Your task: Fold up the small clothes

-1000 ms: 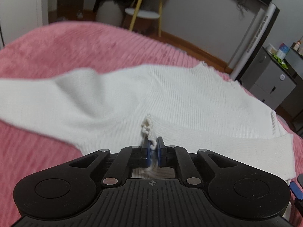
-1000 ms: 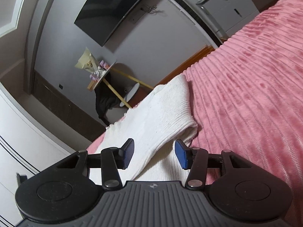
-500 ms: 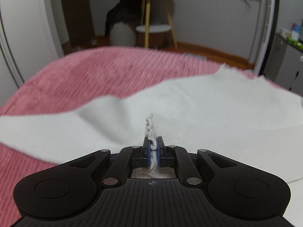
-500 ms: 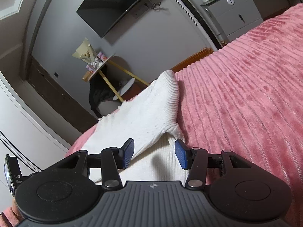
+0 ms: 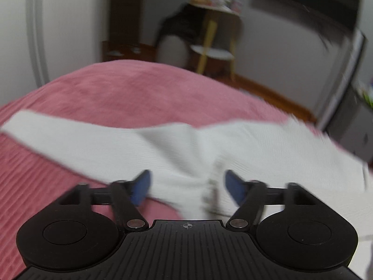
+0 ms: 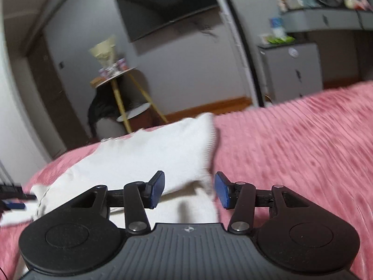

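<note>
A small white knit sweater (image 5: 177, 149) lies spread on the pink ribbed bedspread (image 5: 130, 93), one sleeve stretching out to the left. My left gripper (image 5: 186, 187) is open just above the sweater's near edge, with cloth between the blue pads but not pinched. In the right wrist view the sweater (image 6: 144, 161) shows a folded-over sleeve with a ribbed cuff. My right gripper (image 6: 188, 190) is open and empty over that fold's near right corner. Both views are motion-blurred.
The pink bedspread (image 6: 291, 144) stretches to the right. Beyond the bed stand a yellow-legged side table (image 6: 121, 86), a wall-mounted TV (image 6: 167, 7), a grey cabinet (image 6: 293, 70) and a tall white column (image 6: 237, 46).
My left gripper has opened and let go of the sweater edge it was pinching. Both cameras have swung, the right one levelling out. The sweater has settled on the bed.
</note>
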The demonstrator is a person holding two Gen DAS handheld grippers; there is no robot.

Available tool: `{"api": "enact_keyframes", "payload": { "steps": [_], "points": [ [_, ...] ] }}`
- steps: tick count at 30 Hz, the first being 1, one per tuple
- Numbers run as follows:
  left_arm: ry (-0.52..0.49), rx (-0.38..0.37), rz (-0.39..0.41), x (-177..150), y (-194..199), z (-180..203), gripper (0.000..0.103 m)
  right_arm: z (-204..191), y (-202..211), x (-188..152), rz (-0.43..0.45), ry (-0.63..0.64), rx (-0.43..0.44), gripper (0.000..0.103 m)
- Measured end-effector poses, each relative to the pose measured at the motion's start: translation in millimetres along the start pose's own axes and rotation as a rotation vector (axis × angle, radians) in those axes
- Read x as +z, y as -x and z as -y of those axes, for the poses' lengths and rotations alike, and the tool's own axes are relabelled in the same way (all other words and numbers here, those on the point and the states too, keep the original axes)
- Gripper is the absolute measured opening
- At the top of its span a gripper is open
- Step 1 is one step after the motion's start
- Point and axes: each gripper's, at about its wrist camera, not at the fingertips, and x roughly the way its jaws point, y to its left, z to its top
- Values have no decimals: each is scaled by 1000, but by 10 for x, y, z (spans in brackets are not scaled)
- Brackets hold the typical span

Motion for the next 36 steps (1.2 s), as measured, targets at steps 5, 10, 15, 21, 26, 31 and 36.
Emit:
{"api": "enact_keyframes", "payload": {
  "steps": [5,10,15,21,26,31,36],
  "points": [
    [246,140,-11,138,-17,-864,93,-109,-216,-122,-133,137,-147,48],
    [398,216,2,339,-87,-1598,88,-87,-169,-110,-117,124,-144,54],
    [589,190,-2,481,-283,-2180,67,-107,-202,-147,-117,139,-143,57],
    [775,180,16,448,-501,-2640,53,-158,-263,-173,-116,173,-162,60],
    [941,137,91,357,-516,-2946,48,-171,-299,-174,-115,182,-168,63],
    [956,163,65,364,-510,-3060,9,-161,-301,-174,-113,183,-169,63],
    [755,195,95,557,-258,-2744,8,-159,-300,-172,-112,184,-169,63]
  ]
}}
